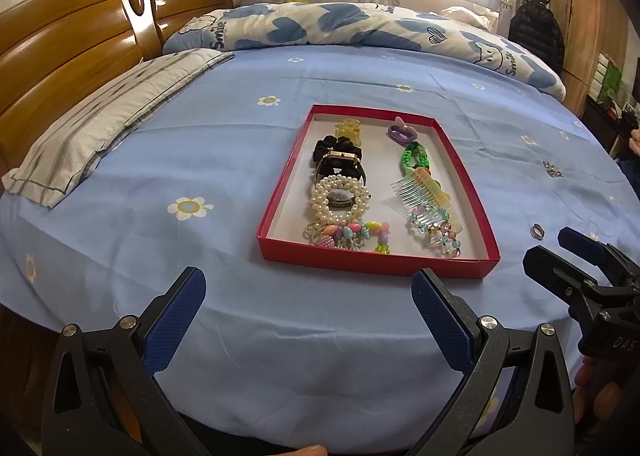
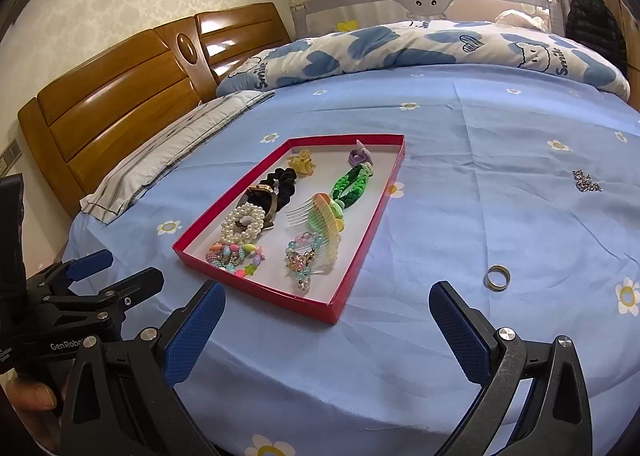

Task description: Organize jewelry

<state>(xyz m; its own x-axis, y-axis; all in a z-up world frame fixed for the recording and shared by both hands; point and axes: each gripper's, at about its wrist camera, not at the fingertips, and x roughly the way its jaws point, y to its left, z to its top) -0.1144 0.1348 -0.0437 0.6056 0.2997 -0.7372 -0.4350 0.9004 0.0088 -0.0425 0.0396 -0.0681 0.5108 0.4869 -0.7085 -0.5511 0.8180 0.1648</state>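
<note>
A red tray lies on the blue bed sheet, holding a pearl bracelet, a watch, a black scrunchie, a green braided band, a comb and bead strings. A metal ring lies on the sheet right of the tray. A small silver sparkly piece lies further back right. My left gripper is open and empty, just before the tray. My right gripper is open and empty, near the tray's right corner, left of the ring.
A striped pillow lies at the left by the wooden headboard. A folded blue-and-white quilt runs along the back. A bed rail stands behind it.
</note>
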